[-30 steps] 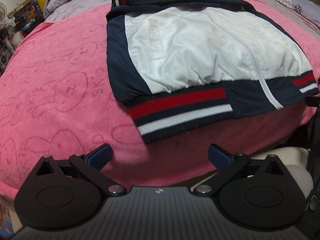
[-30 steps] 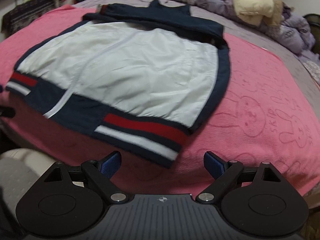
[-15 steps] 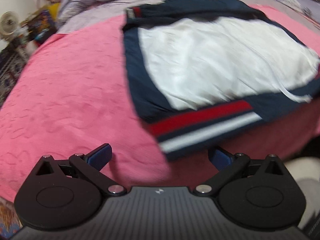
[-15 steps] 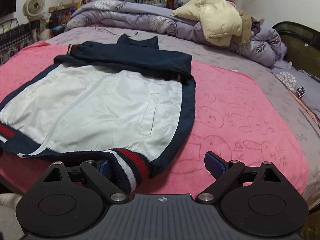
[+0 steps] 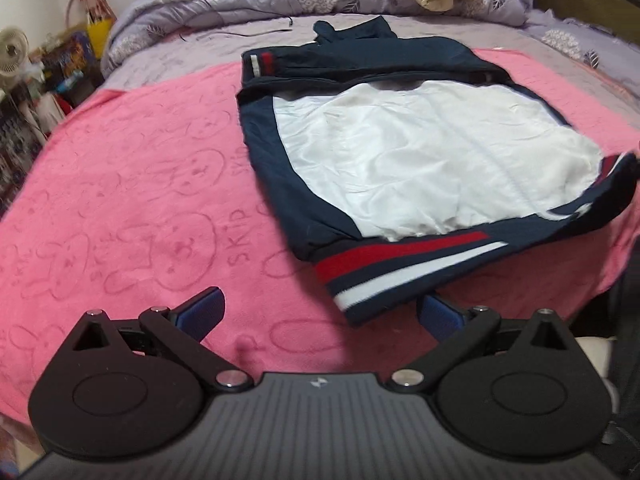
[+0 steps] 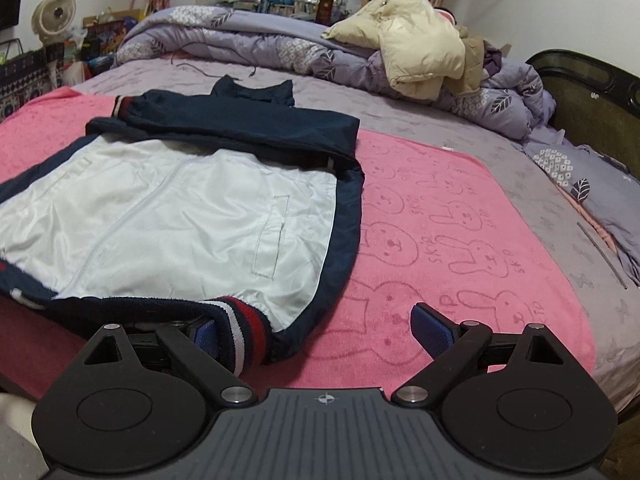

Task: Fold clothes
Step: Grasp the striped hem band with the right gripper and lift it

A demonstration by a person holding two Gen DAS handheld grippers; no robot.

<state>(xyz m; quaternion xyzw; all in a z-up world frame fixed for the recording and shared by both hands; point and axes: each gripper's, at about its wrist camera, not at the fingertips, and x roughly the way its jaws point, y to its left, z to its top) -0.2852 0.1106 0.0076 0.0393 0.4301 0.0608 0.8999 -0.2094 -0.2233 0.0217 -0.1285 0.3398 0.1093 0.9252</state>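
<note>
I see the jacket (image 5: 400, 160) flat on the pink blanket (image 5: 140, 200), hem corners lying between the wide-open, empty jaws of my left gripper (image 5: 320, 316) and right gripper (image 6: 316, 330).

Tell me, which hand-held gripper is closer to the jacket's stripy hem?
Right. The right hand-held gripper already has the striped hem between its open fingers, at the jacket's corner. The left hand-held gripper, also open, sits just short of the hem's other corner.
</note>
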